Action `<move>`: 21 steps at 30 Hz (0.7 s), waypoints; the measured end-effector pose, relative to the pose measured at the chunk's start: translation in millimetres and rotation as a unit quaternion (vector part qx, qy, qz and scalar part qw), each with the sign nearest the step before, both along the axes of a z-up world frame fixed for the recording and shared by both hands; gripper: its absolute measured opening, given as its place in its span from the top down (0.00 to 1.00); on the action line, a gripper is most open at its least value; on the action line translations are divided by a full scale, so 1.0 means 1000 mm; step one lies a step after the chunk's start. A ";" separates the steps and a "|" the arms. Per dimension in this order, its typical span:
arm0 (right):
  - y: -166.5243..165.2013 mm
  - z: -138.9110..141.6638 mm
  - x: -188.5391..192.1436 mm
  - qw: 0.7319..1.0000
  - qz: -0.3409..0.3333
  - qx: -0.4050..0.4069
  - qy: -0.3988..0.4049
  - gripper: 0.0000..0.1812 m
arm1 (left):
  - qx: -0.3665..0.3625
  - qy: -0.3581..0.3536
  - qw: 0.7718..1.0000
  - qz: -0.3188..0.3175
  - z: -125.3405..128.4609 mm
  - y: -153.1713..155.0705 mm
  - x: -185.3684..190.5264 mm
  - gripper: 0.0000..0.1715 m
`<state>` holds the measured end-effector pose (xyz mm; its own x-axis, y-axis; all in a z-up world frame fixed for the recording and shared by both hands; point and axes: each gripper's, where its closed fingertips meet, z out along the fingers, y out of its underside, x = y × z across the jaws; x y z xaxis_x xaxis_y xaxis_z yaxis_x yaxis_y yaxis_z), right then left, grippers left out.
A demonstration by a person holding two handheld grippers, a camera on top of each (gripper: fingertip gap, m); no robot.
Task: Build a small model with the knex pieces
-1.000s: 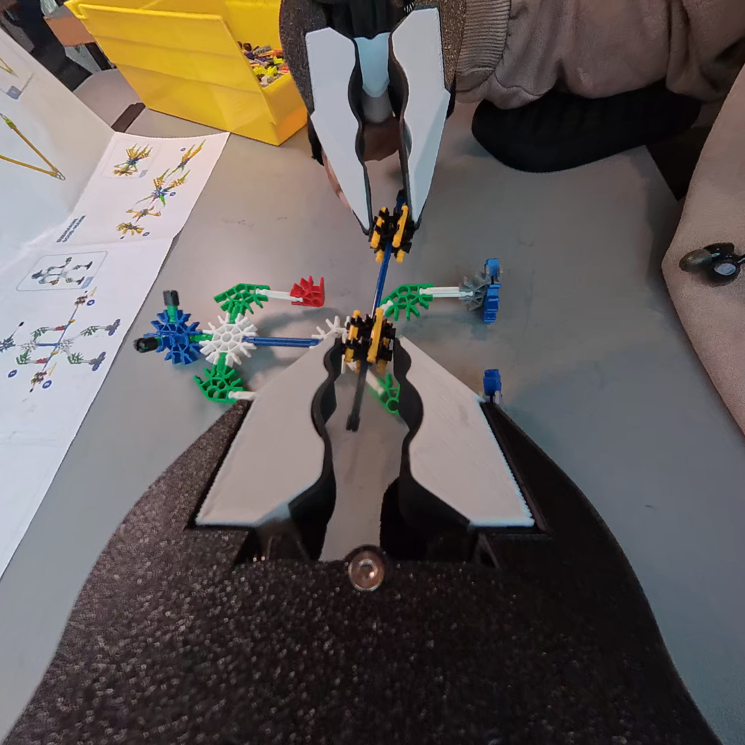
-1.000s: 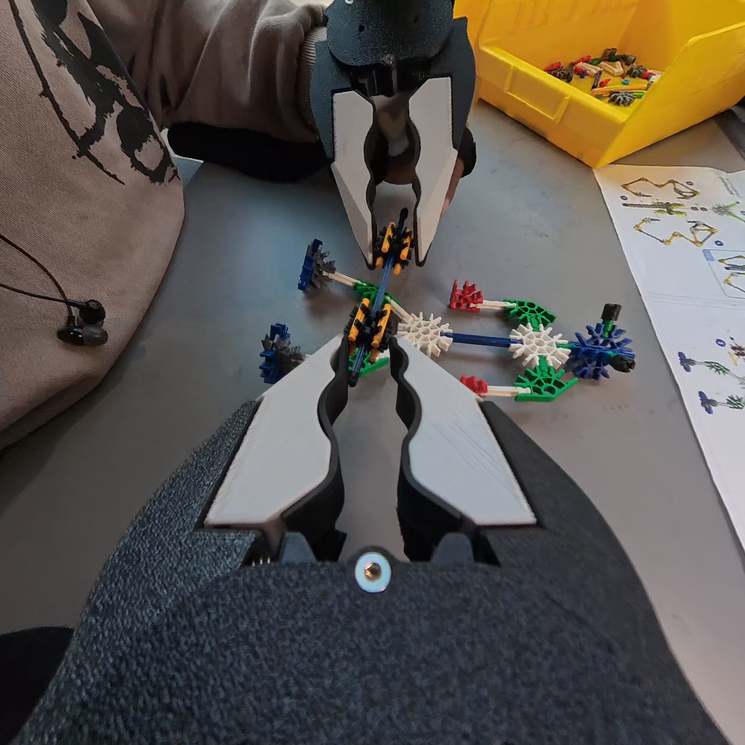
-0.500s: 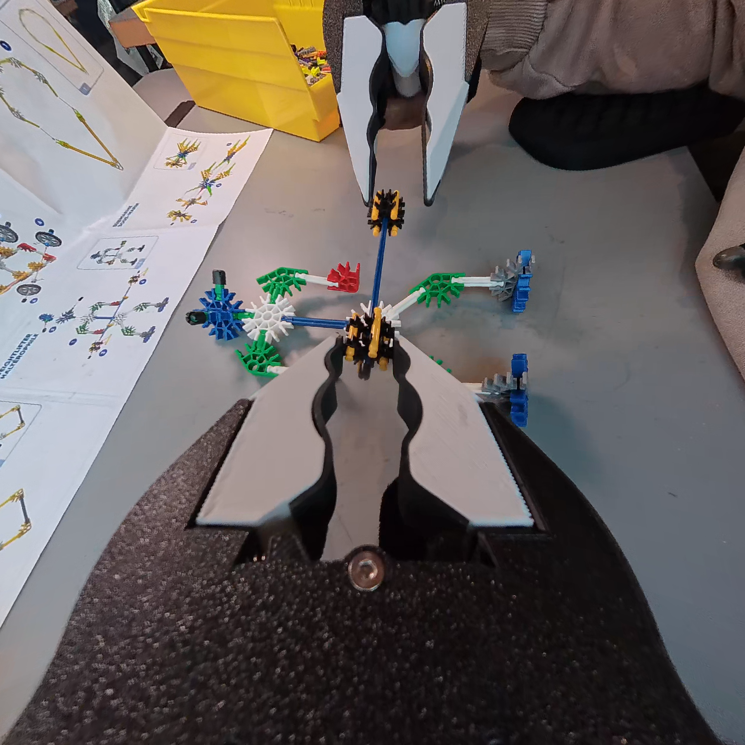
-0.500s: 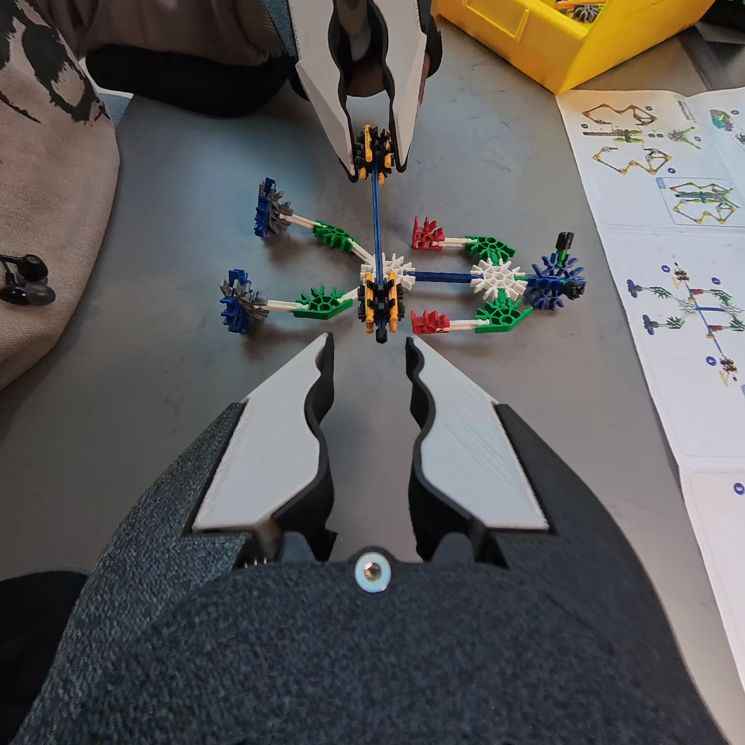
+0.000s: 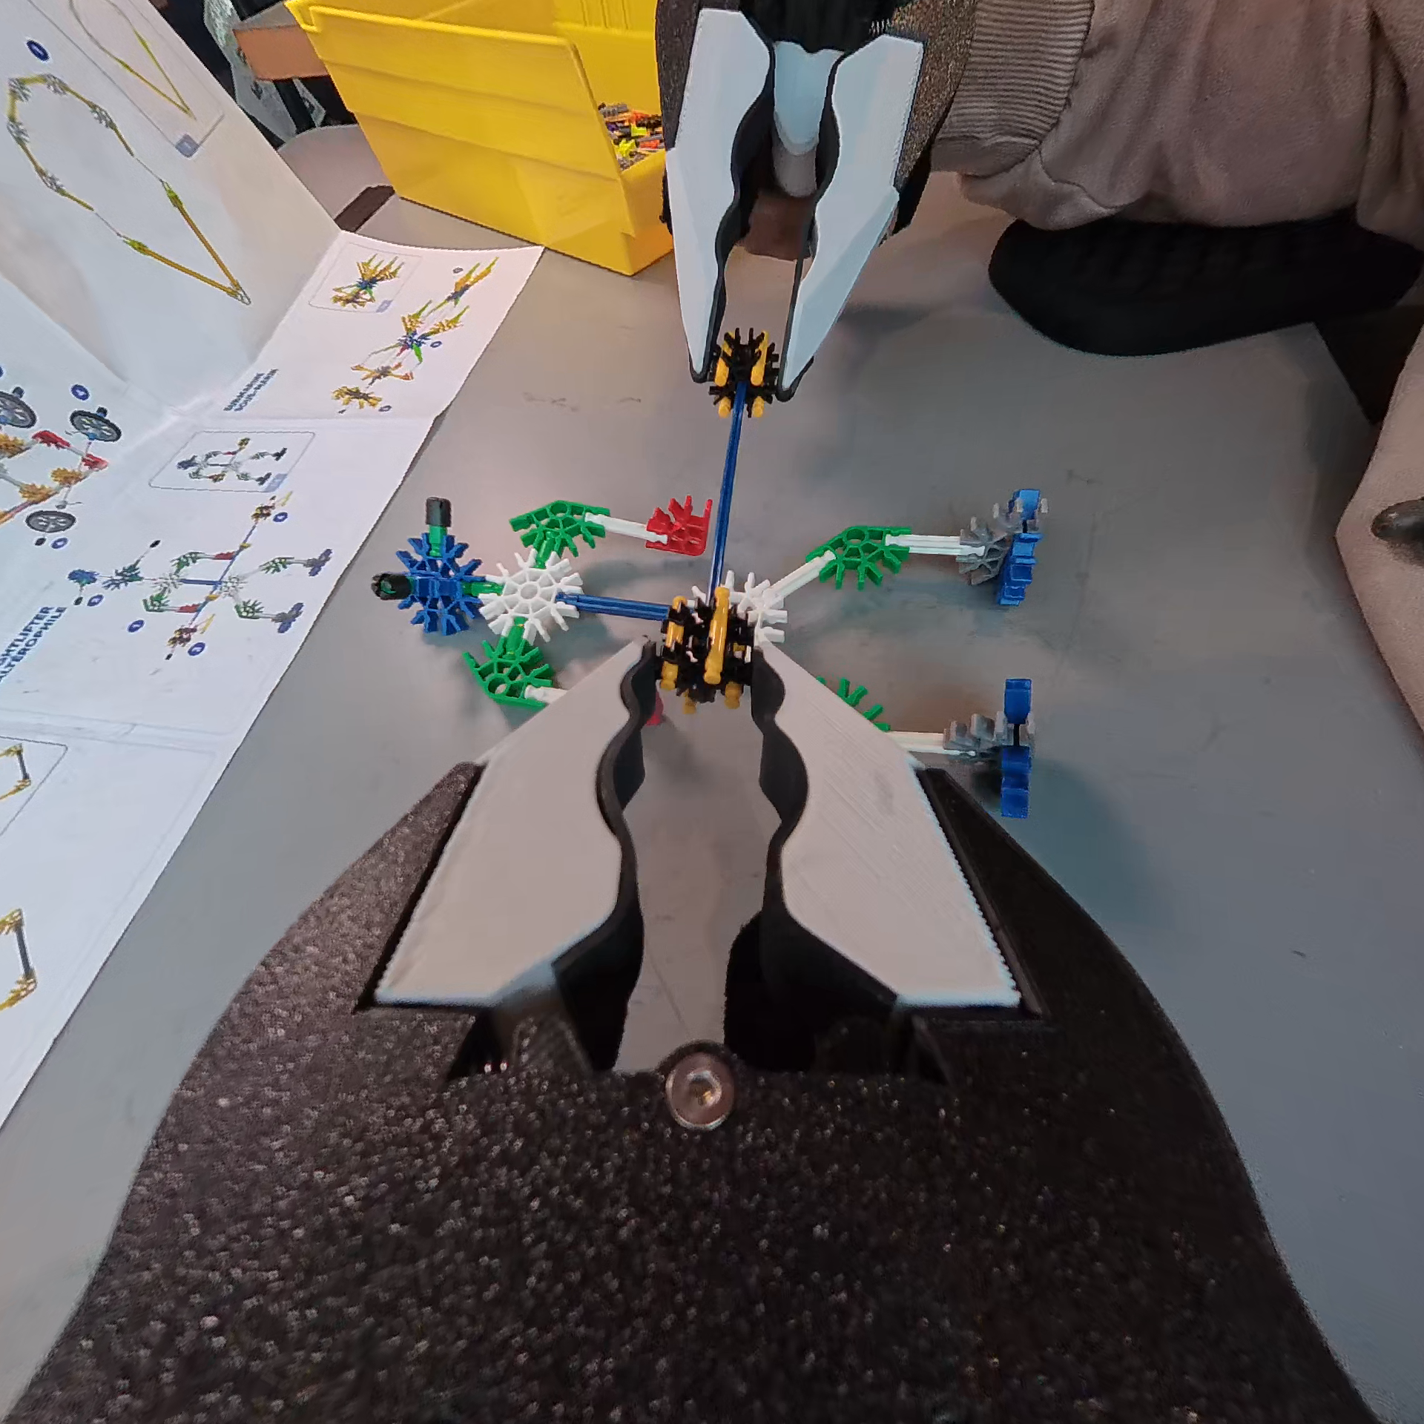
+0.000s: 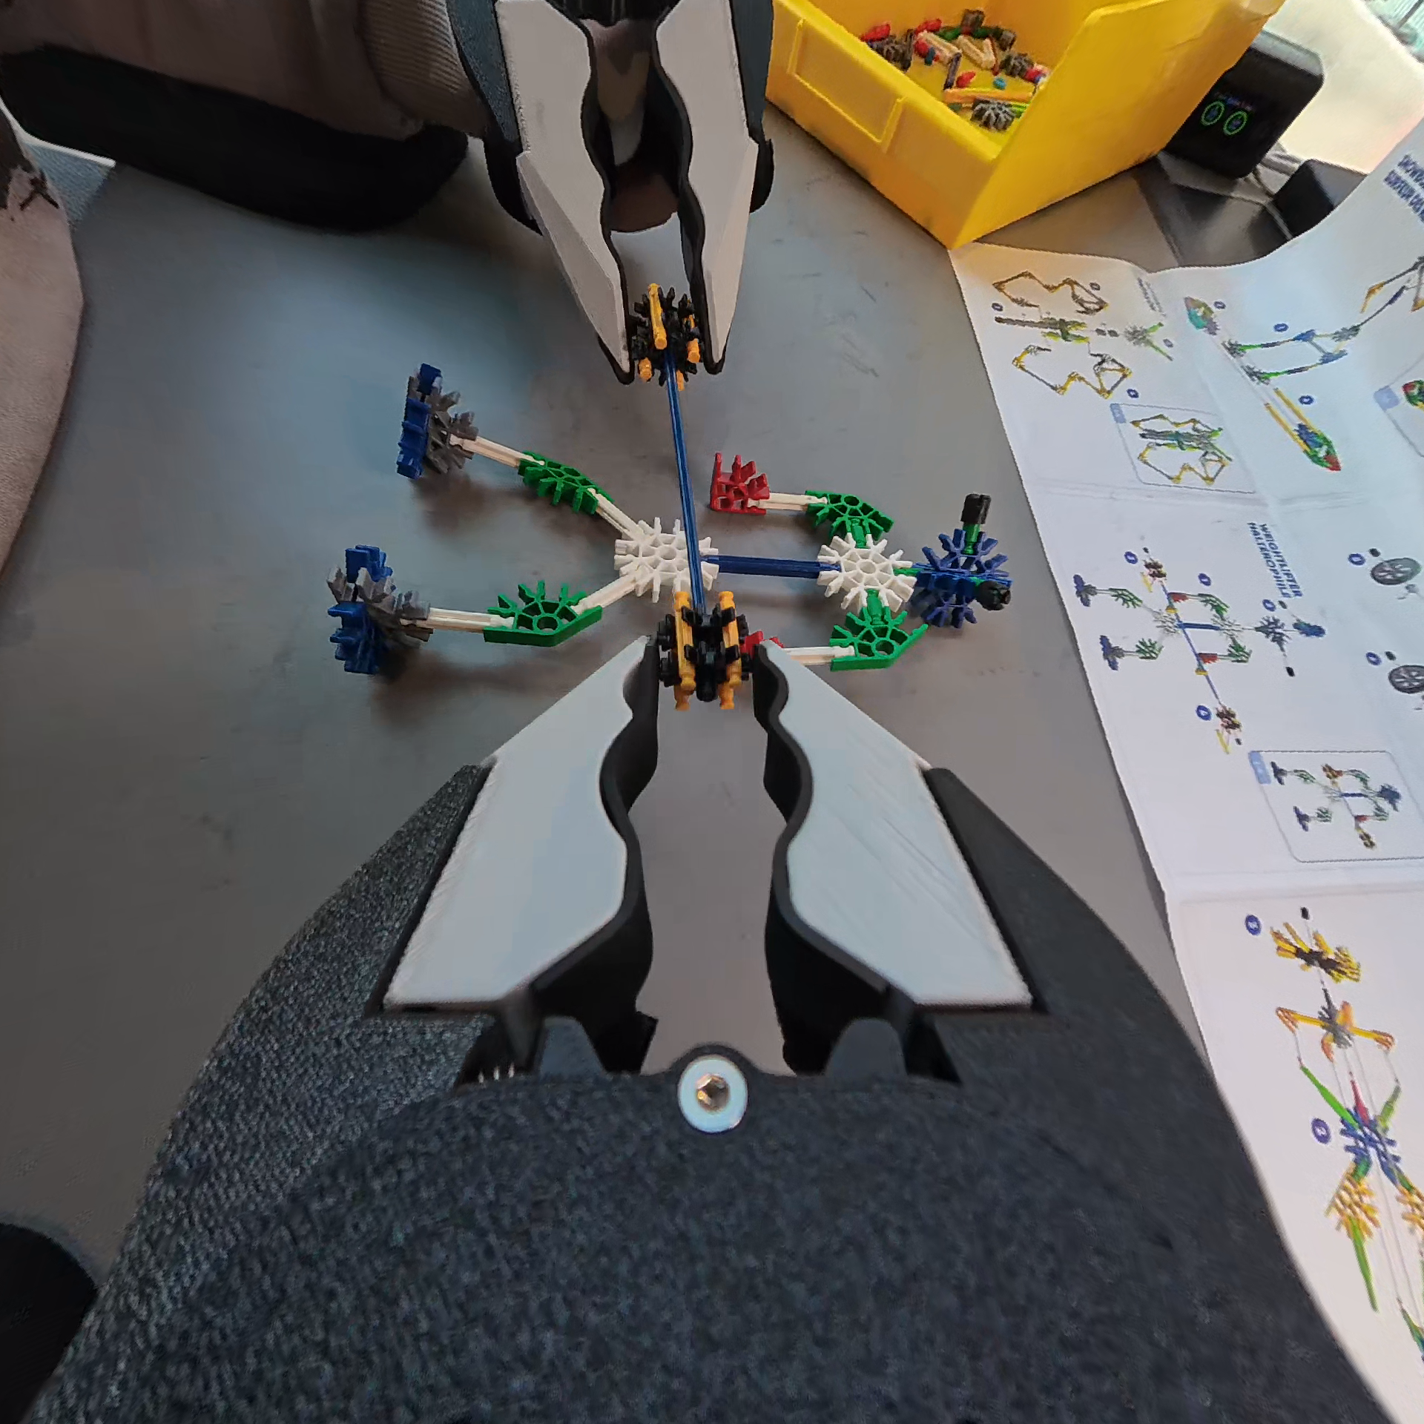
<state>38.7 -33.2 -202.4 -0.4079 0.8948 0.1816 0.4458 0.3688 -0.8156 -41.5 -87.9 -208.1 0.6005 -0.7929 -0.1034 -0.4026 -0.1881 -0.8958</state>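
A long blue rod (image 5: 728,493) spans above a colourful construction-toy model (image 5: 532,612) that lies flat on the grey table. The rod has a black-and-yellow connector cluster at each end. My left gripper (image 5: 705,674) is shut on the near cluster (image 5: 705,647) in the left wrist view. My right gripper (image 6: 705,666) is shut on the other cluster (image 6: 705,643), and it also shows at the top of the left wrist view (image 5: 746,381). The left gripper shows at the top of the right wrist view (image 6: 666,362). The model's white hub (image 6: 659,559) sits under the rod.
A yellow bin (image 6: 963,154) with several loose pieces stands at the back. A folded instruction sheet (image 6: 1233,616) lies beside the model, and shows in the left wrist view (image 5: 154,539). A small black device (image 6: 1248,108) is behind the bin. A person's sleeve (image 5: 1156,115) rests on the table edge. The gap from one gripper's tips to the other's is roughly 11 cm.
The two clusters have been slid apart to the ends of the rod. The right gripper let go and drew back half a second ago, and has now closed on its cluster again.
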 end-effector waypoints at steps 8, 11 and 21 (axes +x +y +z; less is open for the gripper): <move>0.016 -0.014 -0.007 0.999 -0.035 0.017 -0.017 0.88 | -0.011 0.015 1.000 0.002 -0.011 0.018 -0.016 0.86; 0.015 -0.019 -0.006 0.999 -0.032 0.019 -0.026 0.88 | -0.025 0.017 1.000 -0.003 -0.017 0.021 -0.018 0.86; 0.012 -0.030 -0.003 0.999 -0.021 0.013 -0.049 0.88 | -0.039 0.044 0.998 -0.002 -0.027 0.020 -0.018 0.86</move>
